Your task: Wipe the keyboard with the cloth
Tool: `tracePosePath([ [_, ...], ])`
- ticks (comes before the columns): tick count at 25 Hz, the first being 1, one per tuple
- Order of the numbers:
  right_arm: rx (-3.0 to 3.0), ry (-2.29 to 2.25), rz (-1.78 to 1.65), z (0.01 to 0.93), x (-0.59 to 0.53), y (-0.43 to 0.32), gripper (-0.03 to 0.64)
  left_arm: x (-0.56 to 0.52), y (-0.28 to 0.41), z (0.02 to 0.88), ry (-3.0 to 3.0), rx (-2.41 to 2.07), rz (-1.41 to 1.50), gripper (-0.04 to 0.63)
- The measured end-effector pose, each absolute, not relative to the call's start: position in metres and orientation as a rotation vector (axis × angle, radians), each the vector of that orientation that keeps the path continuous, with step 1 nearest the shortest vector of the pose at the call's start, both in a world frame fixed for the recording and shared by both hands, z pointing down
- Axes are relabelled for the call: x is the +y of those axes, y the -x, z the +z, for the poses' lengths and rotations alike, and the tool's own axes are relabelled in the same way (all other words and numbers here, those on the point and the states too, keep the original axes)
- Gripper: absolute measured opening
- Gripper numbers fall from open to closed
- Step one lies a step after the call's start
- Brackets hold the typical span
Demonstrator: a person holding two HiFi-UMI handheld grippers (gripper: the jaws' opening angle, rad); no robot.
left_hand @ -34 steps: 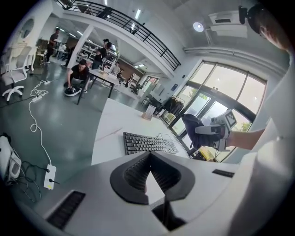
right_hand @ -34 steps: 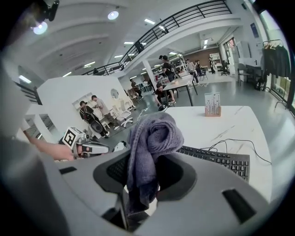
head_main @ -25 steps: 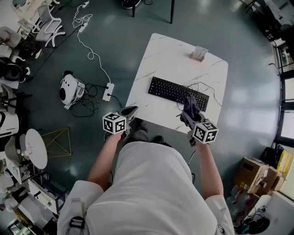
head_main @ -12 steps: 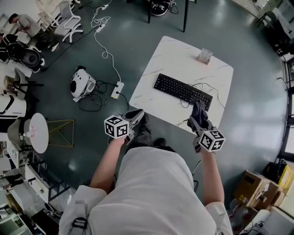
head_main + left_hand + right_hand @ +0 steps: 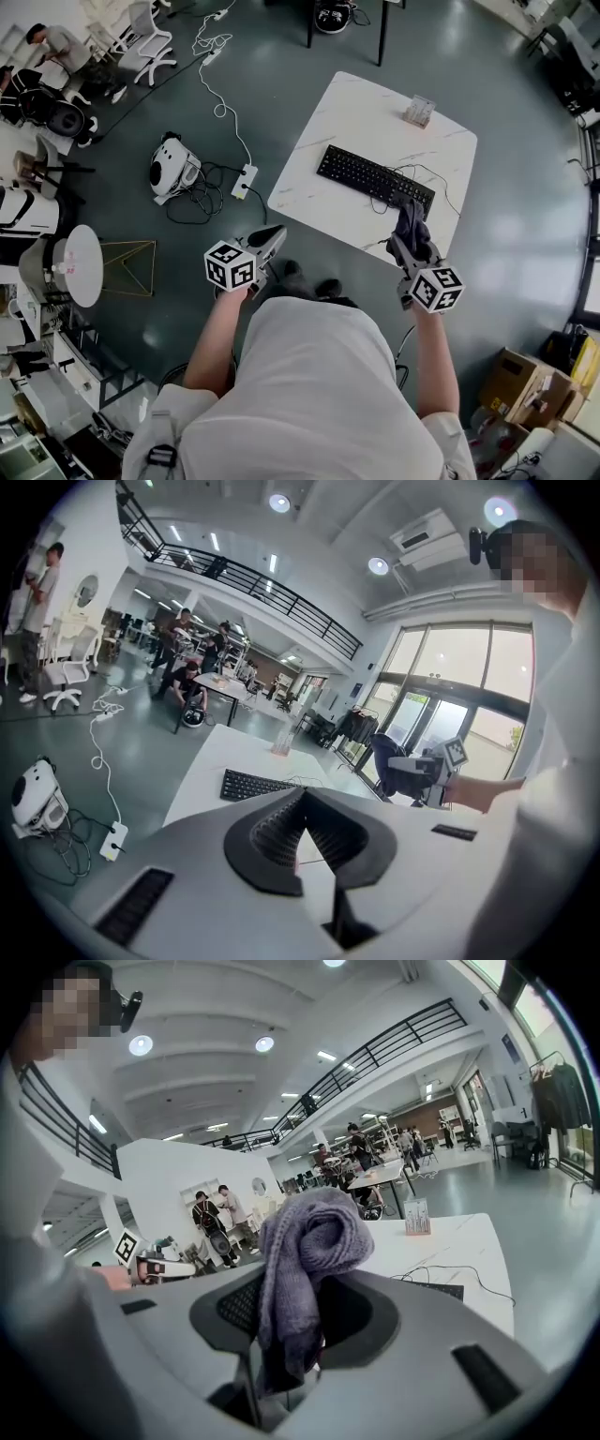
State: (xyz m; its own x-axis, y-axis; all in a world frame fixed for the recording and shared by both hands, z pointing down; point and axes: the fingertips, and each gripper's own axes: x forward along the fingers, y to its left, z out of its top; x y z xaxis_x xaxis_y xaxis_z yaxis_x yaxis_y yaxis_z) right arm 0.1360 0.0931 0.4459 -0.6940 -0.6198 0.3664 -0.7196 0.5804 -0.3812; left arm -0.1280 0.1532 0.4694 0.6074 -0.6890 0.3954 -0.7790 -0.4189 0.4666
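Purple knitted cloth (image 5: pixel 309 1232) is bunching up between the jaws of the right gripper (image 5: pixel 409 244), which are clamping it just beside the black keyboard's (image 5: pixel 373 177) right end, on its near side. The left gripper (image 5: pixel 271 235) is hovering off the white table (image 5: pixel 356 111), well apart from the keyboard's left end, its jaws pressing together on nothing

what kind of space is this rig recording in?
Likely a big open lab or workshop hall: a mezzanine railing overhead, people at work tables in the back, a power strip with cables trailing over the bare floor, and cardboard boxes at the side.
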Motion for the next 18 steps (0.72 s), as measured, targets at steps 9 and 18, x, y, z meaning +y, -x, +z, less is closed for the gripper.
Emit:
tracePosePath([
  [9, -2.617, -1.269, 0.694, 0.417, 0.086, -0.146, 0.150, 0.124, 0.146, 0.448, -2.274, -1.116, 0.176, 0.014],
  [18, -2.585, -1.355, 0.687, 0.410, 0.081, -0.146, 0.150, 0.097, 0.154, 0.432, -2.327, -1.083, 0.166, 0.014],
])
